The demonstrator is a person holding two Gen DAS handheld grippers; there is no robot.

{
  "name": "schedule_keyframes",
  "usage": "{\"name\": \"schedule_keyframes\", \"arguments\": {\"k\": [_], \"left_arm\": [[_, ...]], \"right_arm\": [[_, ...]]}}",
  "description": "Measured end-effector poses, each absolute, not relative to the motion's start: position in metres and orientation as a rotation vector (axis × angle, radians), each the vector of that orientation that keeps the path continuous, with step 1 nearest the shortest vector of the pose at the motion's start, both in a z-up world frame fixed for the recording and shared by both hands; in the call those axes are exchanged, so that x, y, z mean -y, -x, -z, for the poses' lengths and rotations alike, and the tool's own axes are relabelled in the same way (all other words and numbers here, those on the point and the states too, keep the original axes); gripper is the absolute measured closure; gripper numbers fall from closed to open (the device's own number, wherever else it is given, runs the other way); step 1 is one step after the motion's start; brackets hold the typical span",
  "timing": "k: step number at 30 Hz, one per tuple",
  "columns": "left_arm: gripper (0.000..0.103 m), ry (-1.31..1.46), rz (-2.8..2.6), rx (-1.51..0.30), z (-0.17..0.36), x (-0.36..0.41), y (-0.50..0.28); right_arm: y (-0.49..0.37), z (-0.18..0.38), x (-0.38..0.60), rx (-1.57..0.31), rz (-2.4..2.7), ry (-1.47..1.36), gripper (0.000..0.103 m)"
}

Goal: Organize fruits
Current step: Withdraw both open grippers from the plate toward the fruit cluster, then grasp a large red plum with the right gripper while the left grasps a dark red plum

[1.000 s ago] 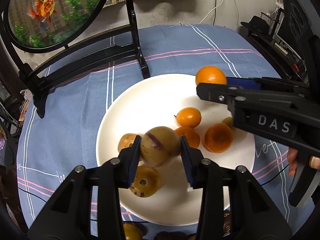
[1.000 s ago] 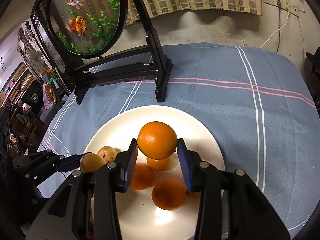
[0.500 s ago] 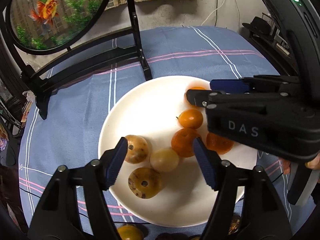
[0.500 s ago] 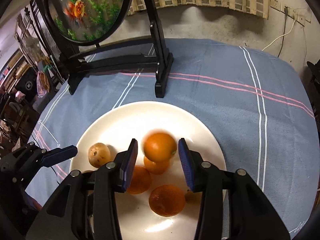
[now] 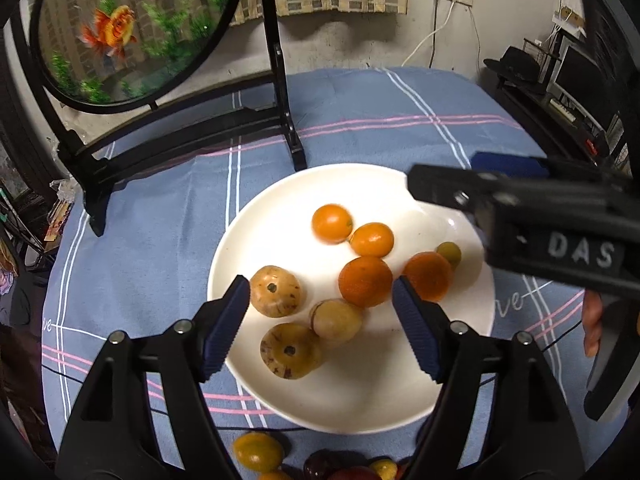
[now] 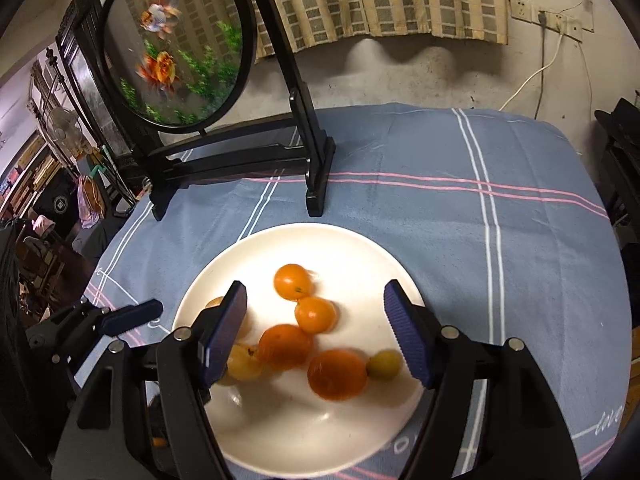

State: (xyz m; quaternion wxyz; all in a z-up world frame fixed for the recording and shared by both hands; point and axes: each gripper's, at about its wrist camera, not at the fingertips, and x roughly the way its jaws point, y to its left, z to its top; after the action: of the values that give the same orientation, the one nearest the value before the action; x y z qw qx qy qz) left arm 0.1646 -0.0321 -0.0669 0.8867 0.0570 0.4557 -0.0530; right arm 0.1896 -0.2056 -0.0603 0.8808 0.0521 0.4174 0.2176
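Fruit sits grouped on the white plate (image 5: pixel 280 200), which rests on the blue-clothed counter (image 5: pixel 160 240). I read the left tongs (image 5: pixel 322 322) as released, jaws spread wide and holding nothing. Between and just ahead of their pads lie three brown fruits (image 5: pixel 275 290); the oranges (image 5: pixel 365 281) lie ahead and toward the right pad. I read the right tongs (image 6: pixel 316 334) as released too, jaws wide over the plate (image 6: pixel 360 248), empty. Four oranges (image 6: pixel 285 346) and a small green fruit (image 6: pixel 383 364) lie between and ahead of their pads.

Loose fruits (image 5: pixel 258 451) remain on the counter behind the left tongs, just beside the plate's near rim. My judgement: the left tongs are nearer, so the next pick calls for drawing them back. The fruits are round, with no long axis to align.
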Motion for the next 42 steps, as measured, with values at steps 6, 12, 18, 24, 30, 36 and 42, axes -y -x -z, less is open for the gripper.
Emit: {"name": "schedule_keyframes", "arguments": {"k": [6,12,18,24,30,36,42], "left_arm": [[0.024,-0.115,0.110,-0.911,0.045,0.032,-0.141],[0.022,-0.098,0.101,-0.873,0.025,0.026,-0.108],[0.019,-0.029,0.056,-0.867,0.022,-0.008,-0.065],[0.019,0.039,-0.021,-0.936,0.044,-0.058,-0.024],[0.019,0.074,-0.071,-1.016,0.074,-0.091,0.014],[0.019,0.097,-0.100,-1.087,0.098,-0.106,0.039],[0.019,0.051,-0.023,-1.122,0.111,-0.085,0.043]], "right_arm": [[-0.149,0.041,0.217,-0.838,-0.458,-0.117,0.031],[-0.095,0.032,0.226,-0.812,-0.477,-0.144,0.031],[-0.029,0.046,0.228,-0.809,-0.501,-0.087,0.031],[0.028,0.098,0.208,-0.903,-0.528,0.099,0.031],[0.050,0.144,0.188,-0.985,-0.536,0.201,0.031],[0.039,0.164,0.176,-1.024,-0.551,0.251,0.036],[0.032,0.171,0.164,-1.073,-0.616,0.287,0.063]]}}
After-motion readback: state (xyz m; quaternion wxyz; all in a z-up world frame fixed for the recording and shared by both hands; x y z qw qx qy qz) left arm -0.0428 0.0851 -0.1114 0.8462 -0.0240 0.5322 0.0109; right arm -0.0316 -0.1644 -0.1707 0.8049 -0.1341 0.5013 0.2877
